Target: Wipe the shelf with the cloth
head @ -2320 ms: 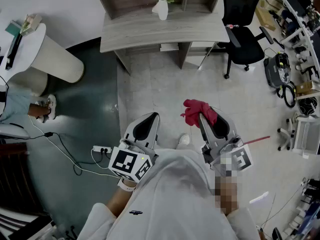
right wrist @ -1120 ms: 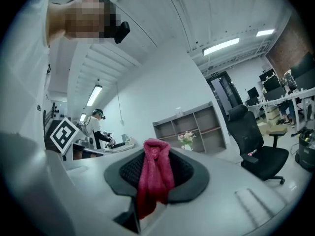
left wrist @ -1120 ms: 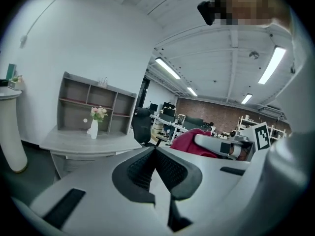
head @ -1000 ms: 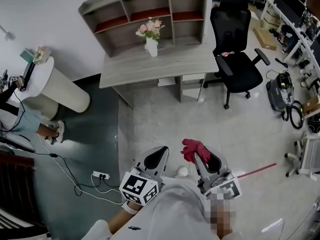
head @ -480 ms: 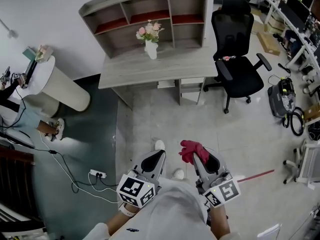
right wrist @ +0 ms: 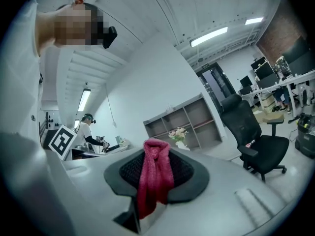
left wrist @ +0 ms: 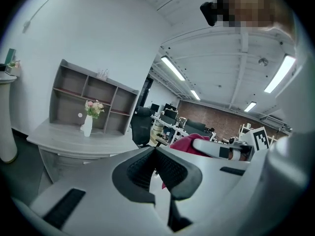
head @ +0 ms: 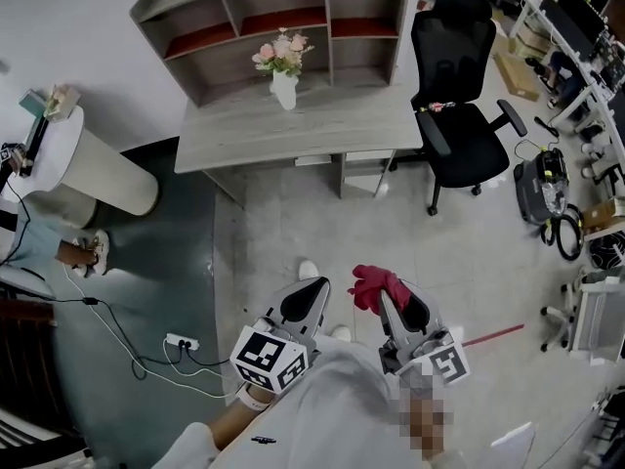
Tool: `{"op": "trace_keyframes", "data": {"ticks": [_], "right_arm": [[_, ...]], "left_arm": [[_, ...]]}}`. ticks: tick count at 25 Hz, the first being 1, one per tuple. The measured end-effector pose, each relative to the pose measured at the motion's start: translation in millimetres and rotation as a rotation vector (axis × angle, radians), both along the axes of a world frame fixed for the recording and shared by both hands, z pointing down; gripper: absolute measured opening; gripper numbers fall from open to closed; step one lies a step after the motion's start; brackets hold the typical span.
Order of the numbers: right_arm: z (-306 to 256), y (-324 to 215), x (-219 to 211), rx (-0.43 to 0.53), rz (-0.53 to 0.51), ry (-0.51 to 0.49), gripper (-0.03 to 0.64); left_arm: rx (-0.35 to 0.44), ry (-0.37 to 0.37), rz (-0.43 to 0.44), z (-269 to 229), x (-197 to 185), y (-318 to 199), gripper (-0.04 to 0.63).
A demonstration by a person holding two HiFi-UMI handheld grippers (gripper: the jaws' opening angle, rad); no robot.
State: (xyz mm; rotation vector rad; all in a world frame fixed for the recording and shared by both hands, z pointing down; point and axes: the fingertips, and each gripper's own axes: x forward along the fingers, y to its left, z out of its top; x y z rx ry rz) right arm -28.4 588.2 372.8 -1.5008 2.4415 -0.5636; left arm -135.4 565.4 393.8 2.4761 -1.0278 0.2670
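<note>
Left claw: my left gripper (left wrist: 155,149) is clenched, pads pressed together with nothing between them; I hold it low by my body.
Right claw: my right gripper (head: 383,301) is grasping the cloth (right wrist: 155,175), pinched between its pads.
Cloth: red and fluffy, bunched at the claw's tip, with a loose tail hanging down the near side; it is well apart from the shelf.
Grip risk: I judge the pinch narrow, so a hard rub on a board could drag the cloth out.
Floor: pale tiles, with a power strip (head: 182,341) and its cable off to my left.
Desk: the grey desk (head: 322,117) stands between me and the shelf, so I must reach over it.
Vase: a white vase (head: 283,90) holding pink flowers (head: 280,53) stands on the desk, just in front of the shelf's middle.
Vase risk: a sweep into the lower row could tip it if my arm swings wide.
Shelf: the grey shelf (head: 273,13) sits at the back of the desk; its compartments look empty, the upper row floored in red.
Chair: a black chair (head: 459,62) stands at the desk's right end, crowding that side.
</note>
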Motion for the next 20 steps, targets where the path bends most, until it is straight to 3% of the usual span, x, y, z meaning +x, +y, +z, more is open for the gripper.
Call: {"op": "trace_keyframes", "data": {"ticks": [4,12,20], "right_arm": [[-12,-55,-11,-0.004,0.004,0.029,0.107],[-51,-175,-25,0.043,0.117,0.049,0.108],[-61,-247,-63,0.07,0.149,0.101,0.107]], "left_arm": [[0.002,0.035,-0.01,-7,-14,-56,0.006],[0.043,0.082,0.011,-28,-58,-164,0.006],[0.068,0.124,0.002,-33,-107,-244,0.006]]}}
